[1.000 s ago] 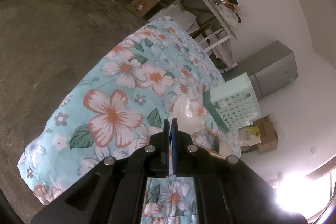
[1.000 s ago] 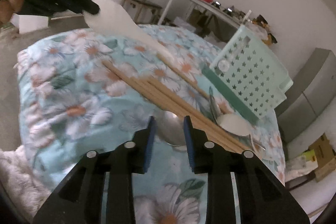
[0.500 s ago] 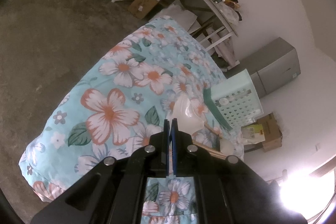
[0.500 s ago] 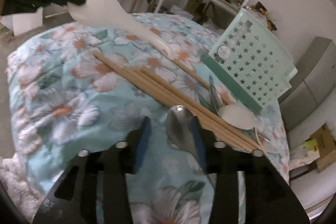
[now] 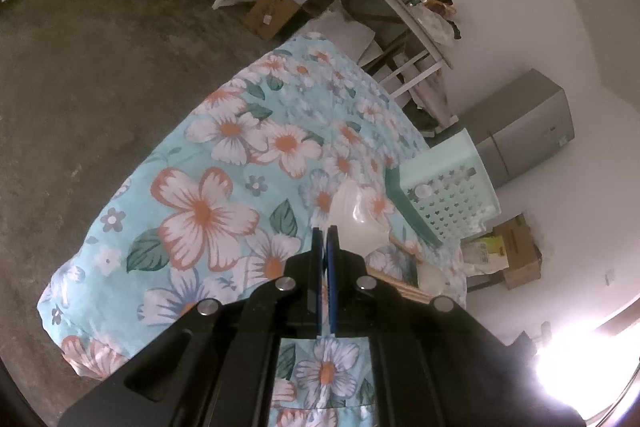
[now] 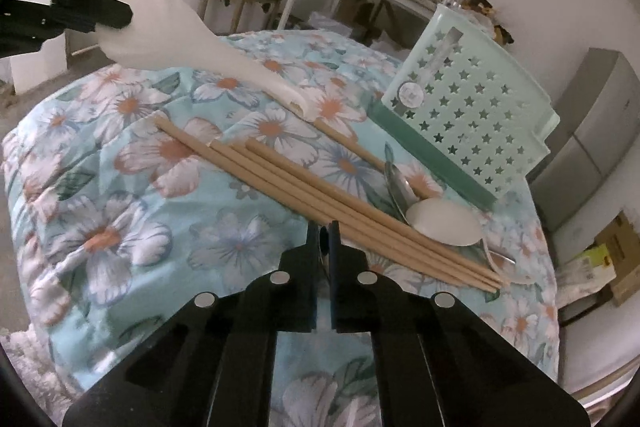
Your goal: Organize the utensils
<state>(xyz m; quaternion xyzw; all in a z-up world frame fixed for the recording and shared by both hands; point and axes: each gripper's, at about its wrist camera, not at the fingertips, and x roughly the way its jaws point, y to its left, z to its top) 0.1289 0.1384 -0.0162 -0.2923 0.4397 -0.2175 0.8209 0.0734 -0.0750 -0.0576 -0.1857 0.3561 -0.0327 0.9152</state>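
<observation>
Right wrist view: little of the sorting is judged to be done, since the pale green plastic basket with star-shaped holes (image 6: 472, 107) stands tipped on its side at the far right of the flower-printed blue cloth (image 6: 120, 195) and most utensils are seen lying loose. A bundle of long wooden chopsticks (image 6: 320, 199) is spread across the middle, with a small white spoon (image 6: 442, 221) and a metal spoon (image 6: 398, 189) near the basket. The right gripper (image 6: 323, 227) is seen with its fingers pressed together on the bowl of a second metal spoon (image 6: 322, 257), of which only a sliver shows. The left gripper (image 5: 323, 231) is clamped on a large white plastic rice paddle (image 5: 356, 217), held above the cloth. A round sticker (image 6: 411, 93) is seen on the basket, but its writing cannot be read.
</observation>
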